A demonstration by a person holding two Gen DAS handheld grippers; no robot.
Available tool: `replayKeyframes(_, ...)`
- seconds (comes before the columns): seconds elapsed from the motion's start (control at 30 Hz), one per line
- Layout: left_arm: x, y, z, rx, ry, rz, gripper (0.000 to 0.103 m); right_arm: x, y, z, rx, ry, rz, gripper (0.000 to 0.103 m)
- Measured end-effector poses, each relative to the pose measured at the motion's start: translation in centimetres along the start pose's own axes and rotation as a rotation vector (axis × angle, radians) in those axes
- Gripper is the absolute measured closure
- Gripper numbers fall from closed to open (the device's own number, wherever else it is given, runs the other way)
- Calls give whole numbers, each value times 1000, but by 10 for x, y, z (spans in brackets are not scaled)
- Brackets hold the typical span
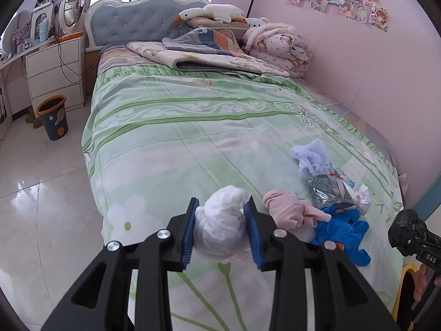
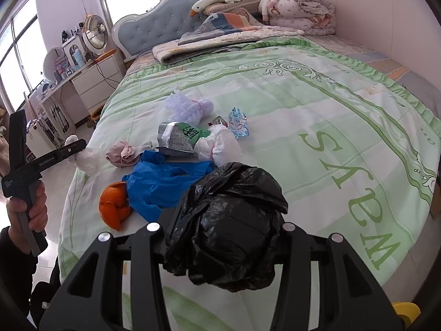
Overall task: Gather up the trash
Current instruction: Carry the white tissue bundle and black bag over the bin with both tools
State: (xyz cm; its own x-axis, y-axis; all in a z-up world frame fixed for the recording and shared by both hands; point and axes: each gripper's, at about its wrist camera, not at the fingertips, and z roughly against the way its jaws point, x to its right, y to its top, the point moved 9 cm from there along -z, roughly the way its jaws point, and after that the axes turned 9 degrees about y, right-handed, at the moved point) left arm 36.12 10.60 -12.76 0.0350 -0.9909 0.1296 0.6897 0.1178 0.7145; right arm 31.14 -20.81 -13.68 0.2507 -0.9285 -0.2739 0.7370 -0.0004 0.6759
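My left gripper (image 1: 222,220) is shut on a knotted white plastic bag (image 1: 220,226) just above the near end of the bed; it also shows in the right wrist view (image 2: 80,151). My right gripper (image 2: 223,220) is shut on a crumpled black plastic bag (image 2: 228,226), which hides its fingers; it shows in the left wrist view (image 1: 408,229). On the green bedspread (image 2: 303,110) lie a blue plastic bag (image 2: 165,182), an orange peel (image 2: 114,204), a pink cloth ball (image 2: 122,153), a silver wrapper (image 2: 179,138), a white knotted bag (image 2: 220,146), a lilac bundle (image 2: 190,107) and a clear blue wrapper (image 2: 238,122).
A dark waste bin with an orange rim (image 1: 53,117) stands on the tiled floor left of the bed, by white drawers (image 1: 55,71). Folded quilts and a goose plush (image 1: 212,13) lie at the head of the bed. A pink wall (image 1: 372,69) runs along the right.
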Motion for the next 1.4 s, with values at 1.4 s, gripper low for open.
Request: replayKeyframes(1.4, 145, -50, 128, 35, -232, -174, 71, 9, -38, 167, 185, -20, -11, 59)
